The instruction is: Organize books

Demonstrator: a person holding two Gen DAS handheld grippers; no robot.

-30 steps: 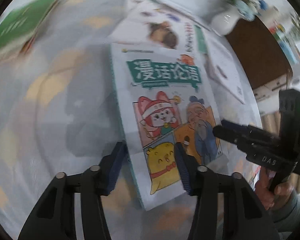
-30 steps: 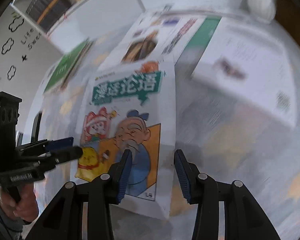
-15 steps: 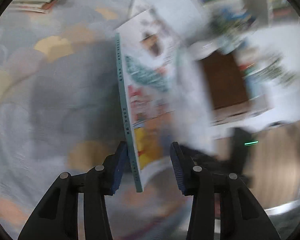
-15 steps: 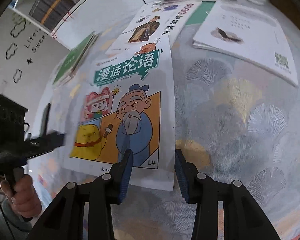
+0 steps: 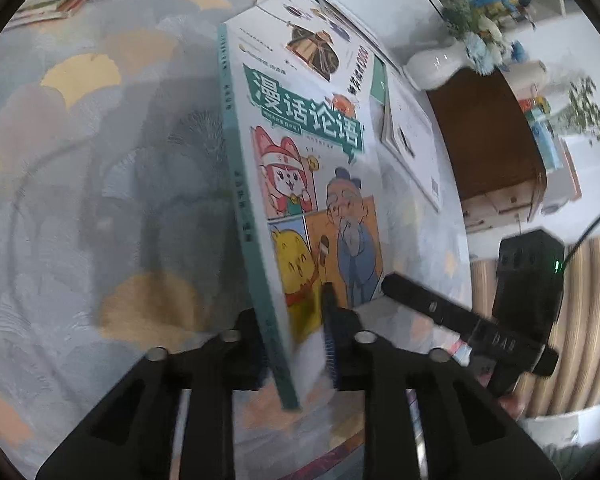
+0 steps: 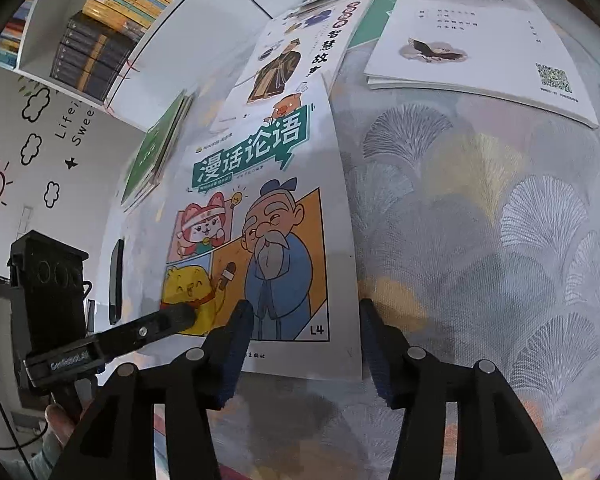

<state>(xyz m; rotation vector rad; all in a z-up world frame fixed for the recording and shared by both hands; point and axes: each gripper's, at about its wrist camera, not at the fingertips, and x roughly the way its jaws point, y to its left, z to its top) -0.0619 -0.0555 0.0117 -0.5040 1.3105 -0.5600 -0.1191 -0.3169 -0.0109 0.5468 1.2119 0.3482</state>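
Note:
A white cartoon book with a teal spine (image 5: 312,184) is held on edge, lifted off the table, in my left gripper (image 5: 296,344), which is shut on its lower corner. The same book (image 6: 268,240) fills the right wrist view, and the left gripper (image 6: 180,318) shows pinching its left corner. My right gripper (image 6: 304,344) is open, its jaws wide either side of the book's lower right edge, not touching. Another cartoon book (image 6: 296,48) lies behind it, a white book with a bird and QR code (image 6: 480,40) lies at the right, and green books (image 6: 156,148) lie at the left.
The table wears a grey-blue cloth with fan patterns (image 6: 500,240). A white vase with flowers (image 5: 440,64) stands at the table's far edge. A brown cabinet (image 5: 488,144) is beyond the table. A bookshelf (image 6: 112,12) stands on the far wall.
My left gripper has closed on the cartoon book's corner and tipped it up off the cloth onto its spine side. The right gripper has stayed open at the book's lower edge.

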